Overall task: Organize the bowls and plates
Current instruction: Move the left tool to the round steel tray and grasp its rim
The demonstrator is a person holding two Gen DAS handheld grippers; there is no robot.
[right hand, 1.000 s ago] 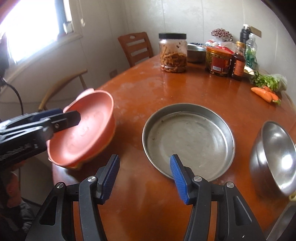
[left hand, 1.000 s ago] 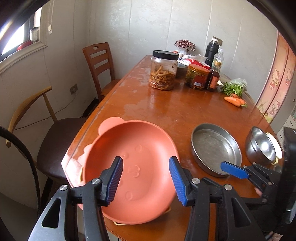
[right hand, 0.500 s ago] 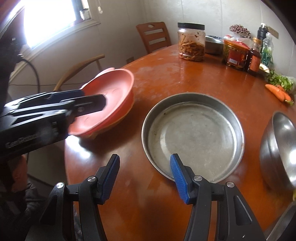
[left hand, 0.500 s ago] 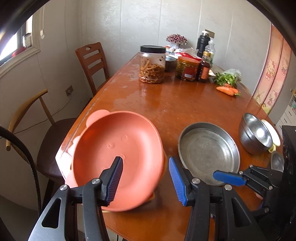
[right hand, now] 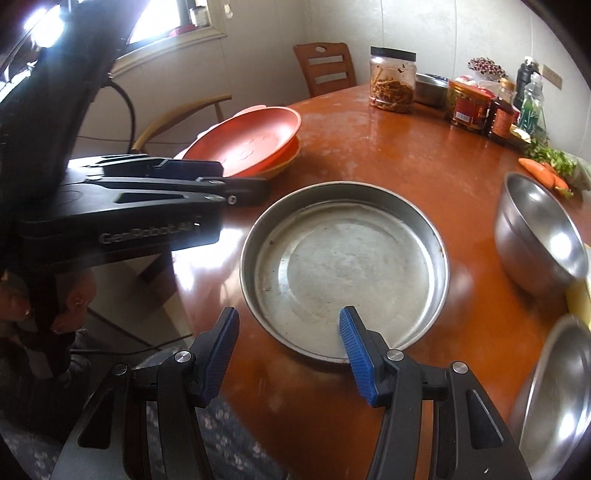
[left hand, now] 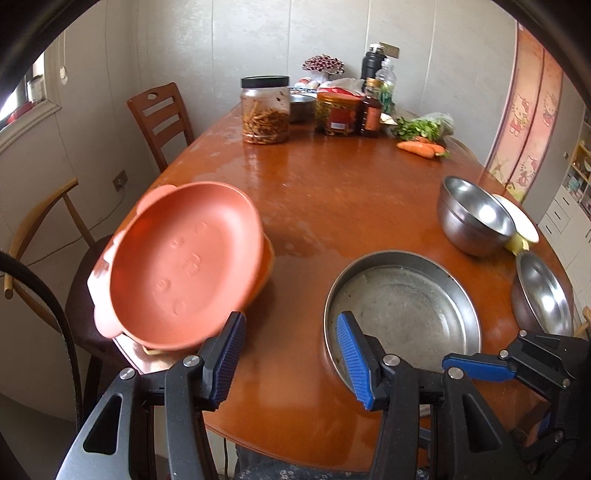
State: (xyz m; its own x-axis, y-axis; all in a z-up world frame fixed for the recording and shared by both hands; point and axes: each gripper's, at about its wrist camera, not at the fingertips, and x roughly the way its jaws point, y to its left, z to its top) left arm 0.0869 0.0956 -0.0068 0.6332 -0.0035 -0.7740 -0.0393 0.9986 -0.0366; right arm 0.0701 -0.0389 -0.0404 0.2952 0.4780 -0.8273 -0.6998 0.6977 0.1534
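L gripper point(left hand: 291, 354) jaws apart, nothing btwn — orange plate point(left hand: 181, 266) sits tilted on a 2nd plate, left of frame. R gripper point(right hand: 290, 350) also open, 1 finger over near rim of steel pan point(right hand: 343, 269), center frame. Steel bowl point(right hand: 539, 232) far right on table point(right hand: 388, 147).

Steel pan point(right hand: 343, 269) between gripper point(right hand: 288, 347) fingertips

A glossy reddish-brown worktop point(left hand: 332, 192) stretches ahead of the tool toward pale panelled walls point(left hand: 258, 44). Two wooden chairs — a slatted one point(left hand: 159, 118) far ahead-left, a curved-back one point(left hand: 40, 229) nearer left — stand beside it. Daylight pours from a window point(right hand: 162, 22) up left.
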